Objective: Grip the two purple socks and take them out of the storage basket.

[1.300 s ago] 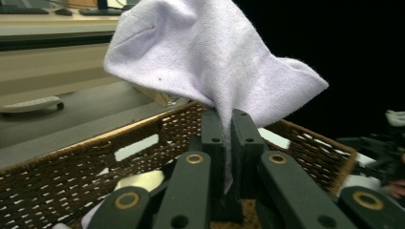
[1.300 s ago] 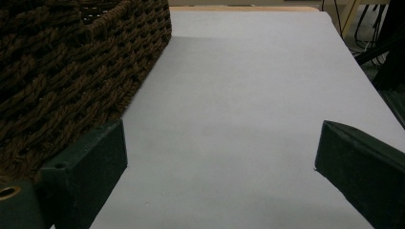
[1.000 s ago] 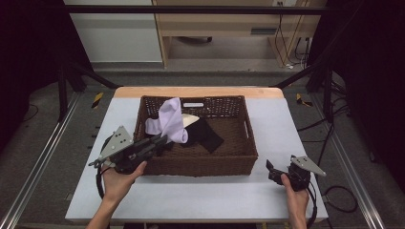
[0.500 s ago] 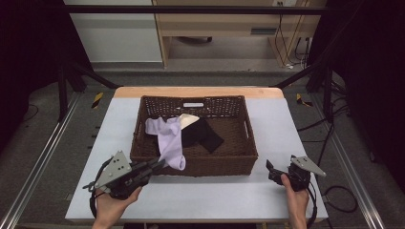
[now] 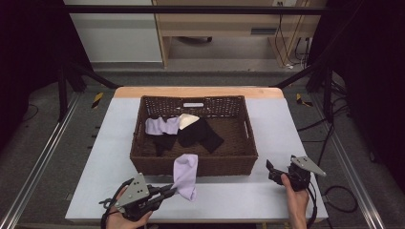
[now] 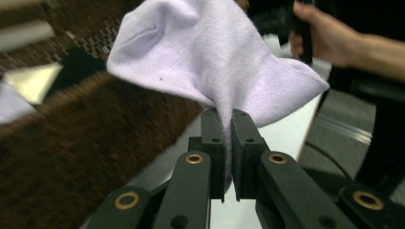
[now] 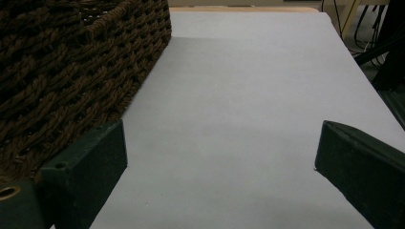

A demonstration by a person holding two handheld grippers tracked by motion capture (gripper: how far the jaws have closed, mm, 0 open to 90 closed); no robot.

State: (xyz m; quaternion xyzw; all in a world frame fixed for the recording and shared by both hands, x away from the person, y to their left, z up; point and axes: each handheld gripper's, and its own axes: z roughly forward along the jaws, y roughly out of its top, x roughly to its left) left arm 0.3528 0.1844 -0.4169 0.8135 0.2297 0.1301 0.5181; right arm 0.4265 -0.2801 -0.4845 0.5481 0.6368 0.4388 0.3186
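Left hand-held gripper (image 5: 168, 192) clamps the lilac sock (image 5: 185, 175) at the basket's (image 5: 239, 164) six o'clock; right hand-held gripper (image 5: 272, 171) gapes empty.

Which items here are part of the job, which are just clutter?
In the job: lilac sock clamped in left gripper; wicker basket; second lilac sock inside.
Lying about: black socks, cream sock, idle open right gripper.

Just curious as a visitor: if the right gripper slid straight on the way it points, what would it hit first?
Probably nothing soon: the open right gripper looks along bare table, passing beside the wicker basket. Depth is hard to judge, so its nearer jaw might brush the basket wall.
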